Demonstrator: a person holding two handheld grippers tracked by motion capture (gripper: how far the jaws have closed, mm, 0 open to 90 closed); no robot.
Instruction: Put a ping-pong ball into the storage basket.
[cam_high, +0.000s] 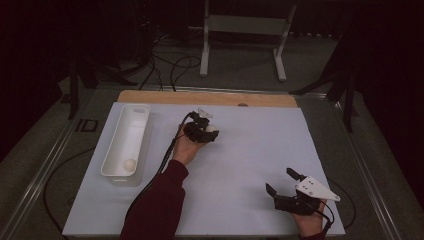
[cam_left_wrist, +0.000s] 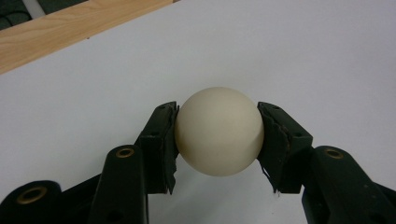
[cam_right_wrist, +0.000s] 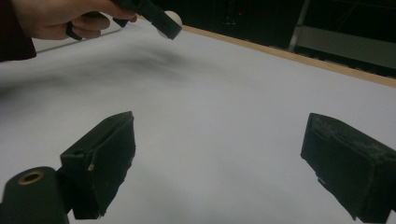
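A cream ball (cam_left_wrist: 219, 131) sits squeezed between the two black pads of my left gripper (cam_left_wrist: 218, 140), held above the white table sheet. From above, that left gripper (cam_high: 211, 129) hovers near the middle back of the sheet with the ball (cam_high: 211, 128) at its tip. A second cream ball (cam_high: 129, 164) lies at the near end of the white tray (cam_high: 116, 131) on the left. My right gripper (cam_high: 281, 181) rests near the front right, jaws wide apart and empty. In the right gripper view the right gripper (cam_right_wrist: 224, 154) faces bare sheet, with the other hand holding its ball (cam_right_wrist: 173, 18) far off.
A wooden strip (cam_high: 205, 98) borders the table's far edge. A white metal frame (cam_high: 243, 30) and loose cables stand on the floor beyond. Black cables trail from both grippers across the sheet.
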